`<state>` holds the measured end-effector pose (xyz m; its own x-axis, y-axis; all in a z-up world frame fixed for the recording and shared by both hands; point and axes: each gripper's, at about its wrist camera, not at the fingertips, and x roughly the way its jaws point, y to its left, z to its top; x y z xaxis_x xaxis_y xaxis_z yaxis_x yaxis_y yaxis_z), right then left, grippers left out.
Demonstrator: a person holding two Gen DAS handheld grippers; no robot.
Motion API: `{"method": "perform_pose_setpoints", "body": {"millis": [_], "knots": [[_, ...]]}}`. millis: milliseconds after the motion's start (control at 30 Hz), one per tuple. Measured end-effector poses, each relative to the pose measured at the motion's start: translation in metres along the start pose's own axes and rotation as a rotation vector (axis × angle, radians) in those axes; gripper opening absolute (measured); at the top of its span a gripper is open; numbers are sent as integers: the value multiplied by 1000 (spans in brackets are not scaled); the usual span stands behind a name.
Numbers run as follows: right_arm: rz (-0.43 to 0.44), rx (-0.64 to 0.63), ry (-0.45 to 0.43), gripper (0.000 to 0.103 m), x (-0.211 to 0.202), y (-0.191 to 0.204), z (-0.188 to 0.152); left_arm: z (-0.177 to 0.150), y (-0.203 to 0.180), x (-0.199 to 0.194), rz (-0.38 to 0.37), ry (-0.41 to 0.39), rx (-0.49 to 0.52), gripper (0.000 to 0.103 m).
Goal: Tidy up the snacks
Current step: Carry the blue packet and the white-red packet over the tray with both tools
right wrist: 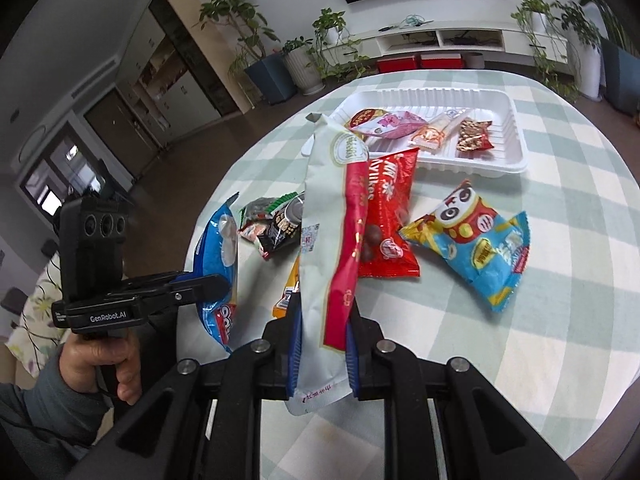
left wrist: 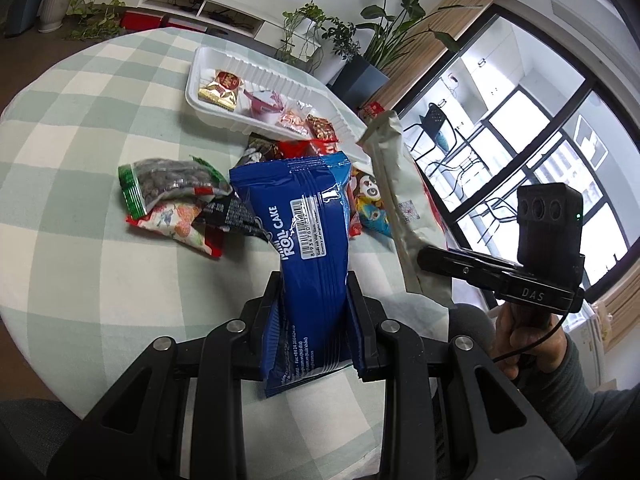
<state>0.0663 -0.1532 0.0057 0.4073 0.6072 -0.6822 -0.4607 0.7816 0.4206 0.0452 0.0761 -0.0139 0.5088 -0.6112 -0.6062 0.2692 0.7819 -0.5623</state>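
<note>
My left gripper [left wrist: 314, 300] is clamped on a glossy blue plastic roll-cake packet [left wrist: 308, 236], its jaws pressing both sides of the packet's lower half so it stands up off the table, barcode towards me. In the right wrist view the same packet [right wrist: 218, 264] shows side-on in that gripper, my left hand [right wrist: 100, 360] wrapped round the handle below.

On the round table under a pale green and white checked cloth [left wrist: 80, 128], furthest left in my left wrist view, lies a clear bag of dark nuts with green ends [left wrist: 168, 182], resting on a white floral-print packet with red edges [left wrist: 176, 226] and touching a black foil wrapper [left wrist: 232, 214]. Beyond them sits a white ribbed plastic tray [left wrist: 224, 60], holding a red-and-gold sweet [left wrist: 222, 90] and several other small wrapped sweets.

To the right, my right gripper [right wrist: 322, 324] is closed on a long pale packet with a red stripe [right wrist: 332, 216], gripped near its bottom end and lifted clear of the cloth. Behind it, a red foil bag of chocolate balls [right wrist: 386, 216] lies flat, just in front of the tray [right wrist: 512, 136]. Right of that, apart from the others, lies a blue, yellow and red panda-print packet [right wrist: 476, 240].
</note>
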Motion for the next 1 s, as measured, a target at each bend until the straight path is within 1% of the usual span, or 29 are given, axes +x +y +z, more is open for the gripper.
{"method": "perform_pose_setpoints", "body": {"millis": [200,300,500,600,700,767,867,1000], "knots": [[94,95,-62,20,-19,-16,9,23,-1,-12,-25,-29,5,26],[128,126,-92,20,-27,-25,18,38,-2,-17,-21,-38,24,26],[110,177,-159,20,-46,-54,39,90,4,-25,14,-65,72,26],[91,209,-210,20,-60,-73,57,124,11,-26,36,-77,90,26],[65,246,-262,20,-74,-94,80,165,18,-21,50,-70,106,26],[38,256,-289,20,-81,-104,97,191,18,-13,63,-51,133,26],[8,246,-306,20,-81,-109,124,229,18,11,99,-13,168,26],[-7,211,-274,20,-56,-108,162,266,26,49,135,39,181,26]]}}
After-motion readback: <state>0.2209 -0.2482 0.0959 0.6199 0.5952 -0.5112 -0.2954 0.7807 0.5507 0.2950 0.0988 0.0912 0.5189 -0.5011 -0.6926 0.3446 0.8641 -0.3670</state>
